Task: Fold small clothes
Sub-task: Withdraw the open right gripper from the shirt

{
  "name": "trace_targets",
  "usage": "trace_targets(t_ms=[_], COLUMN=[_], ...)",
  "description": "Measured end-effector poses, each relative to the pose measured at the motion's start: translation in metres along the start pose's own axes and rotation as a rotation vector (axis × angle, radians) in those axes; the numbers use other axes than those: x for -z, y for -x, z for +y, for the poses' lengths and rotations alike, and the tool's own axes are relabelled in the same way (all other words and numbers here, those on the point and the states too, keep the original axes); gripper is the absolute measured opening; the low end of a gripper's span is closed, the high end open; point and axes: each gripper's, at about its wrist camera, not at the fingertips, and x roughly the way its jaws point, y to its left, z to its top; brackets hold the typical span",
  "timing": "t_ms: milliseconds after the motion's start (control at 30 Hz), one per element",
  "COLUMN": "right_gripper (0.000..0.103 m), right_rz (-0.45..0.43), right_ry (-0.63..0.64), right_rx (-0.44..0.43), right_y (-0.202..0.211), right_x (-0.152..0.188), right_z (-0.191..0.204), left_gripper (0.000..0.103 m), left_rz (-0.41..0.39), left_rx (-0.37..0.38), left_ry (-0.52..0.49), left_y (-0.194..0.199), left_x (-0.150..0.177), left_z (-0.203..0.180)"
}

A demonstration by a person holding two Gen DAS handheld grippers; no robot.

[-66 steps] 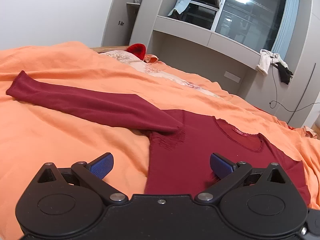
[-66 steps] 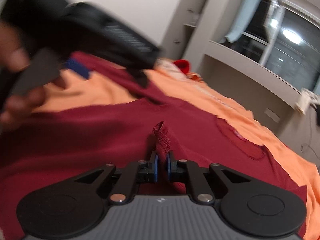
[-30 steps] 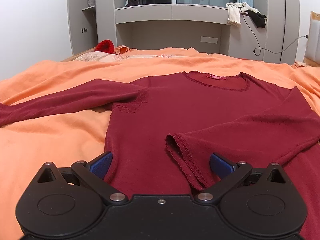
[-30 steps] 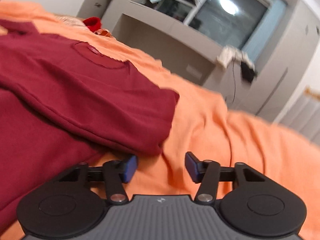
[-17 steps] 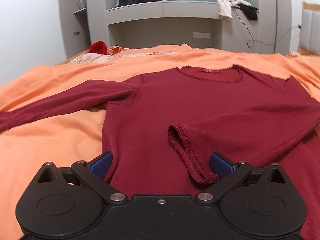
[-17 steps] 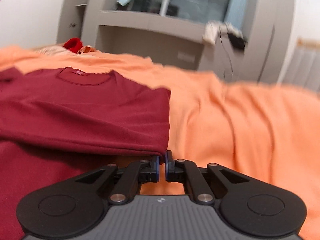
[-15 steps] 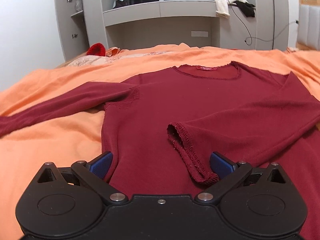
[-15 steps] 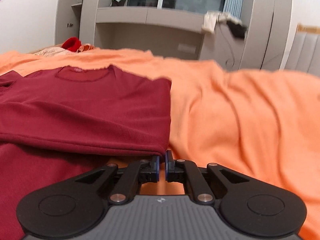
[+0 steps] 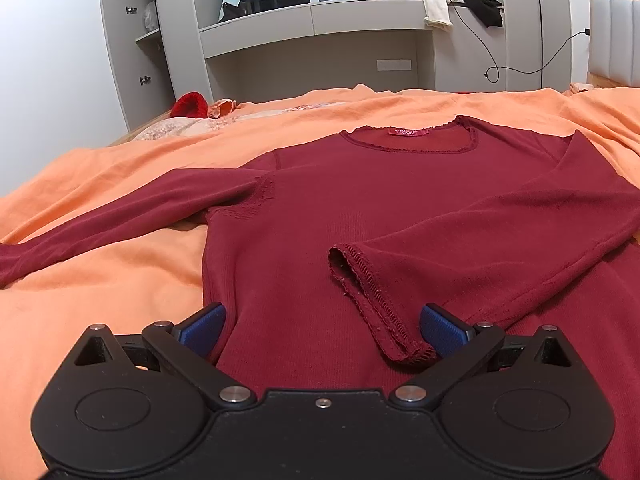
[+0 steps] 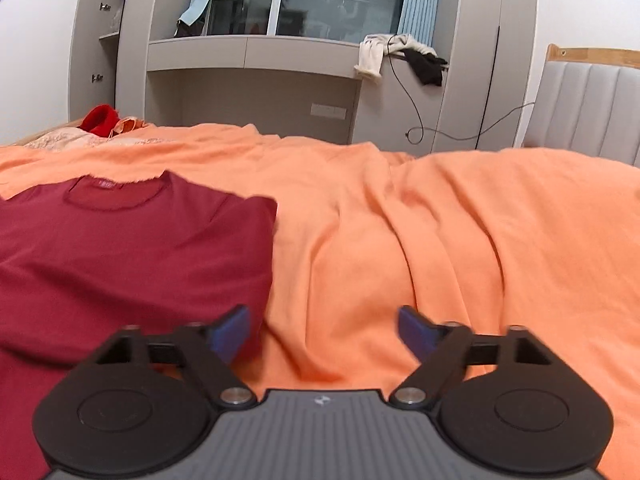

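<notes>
A dark red long-sleeved top (image 9: 340, 208) lies flat on an orange bedspread (image 9: 100, 272). Its right sleeve is folded across the body, with the cuff (image 9: 372, 304) lying in front of my left gripper (image 9: 322, 326), which is open and empty just above the lower body of the top. The left sleeve (image 9: 120, 216) stretches out to the left. In the right wrist view the folded right edge of the top (image 10: 160, 248) lies at the left; my right gripper (image 10: 324, 330) is open and empty over the bedspread (image 10: 440, 260) beside that edge.
Grey built-in cabinets and a window ledge (image 9: 320, 20) stand beyond the bed. Clothes (image 10: 400, 56) hang on a rail with a cable below. A red item (image 9: 190, 105) and pale bedding lie at the far left corner. A padded headboard (image 10: 592, 108) stands at the right.
My right gripper, shut half a second ago at the folded edge, has opened and shifted right over the bedspread. The left gripper stays open over the top; its view has hardly changed.
</notes>
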Motion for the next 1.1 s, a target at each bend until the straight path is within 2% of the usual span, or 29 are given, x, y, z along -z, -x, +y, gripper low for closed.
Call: trace_targets(t_ms=[67,167,300,367,433,533,633,900,1033,1100], right_gripper=[0.091,0.096,0.096,0.096,0.096,0.096,0.099,0.102,0.103,0.103], right_rz=[-0.052,-0.119,-0.135,-0.136,-0.131,-0.071,-0.051,-0.075,-0.095,-0.112], right_ry=[-0.018,-0.066,-0.046,-0.013,0.004,-0.020,-0.048,-0.082,-0.071,-0.049], right_rx=[0.027,0.019,0.000,0.005,0.045,0.104,0.098,0.086,0.048,0.019], right_y=[-0.008,-0.029,-0.060,-0.072,-0.084,-0.105,-0.115,-0.097,-0.067,-0.047], right_x=[-0.006,-0.015,-0.023,-0.026,-0.029,-0.028,-0.022,-0.024,-0.025,-0.023], right_z=[0.001,0.003,0.015,0.021,0.027,0.028,0.025,0.016,0.016,0.018], left_gripper=[0.103,0.103,0.103,0.103,0.103,0.103,0.103,0.103,0.102,0.102], left_rz=[-0.001,-0.004,-0.008,-0.012,-0.018,-0.027,-0.032,-0.029,-0.037,-0.055], left_rx=[0.000,0.000,-0.006,-0.009,-0.015,-0.030,-0.035,-0.018,0.039,0.041], left_ry=[-0.001,-0.003,-0.015,-0.019,-0.026,-0.053,-0.069,-0.058,0.013,0.064], left_y=[0.000,0.000,0.000,0.000,0.000,0.000,0.001,0.002,0.007,0.009], left_x=[0.000,0.001,0.003,0.004,0.005,0.007,0.007,0.006,0.001,-0.003], left_z=[0.000,0.000,-0.002,-0.003,-0.004,-0.010,-0.013,-0.008,0.010,0.024])
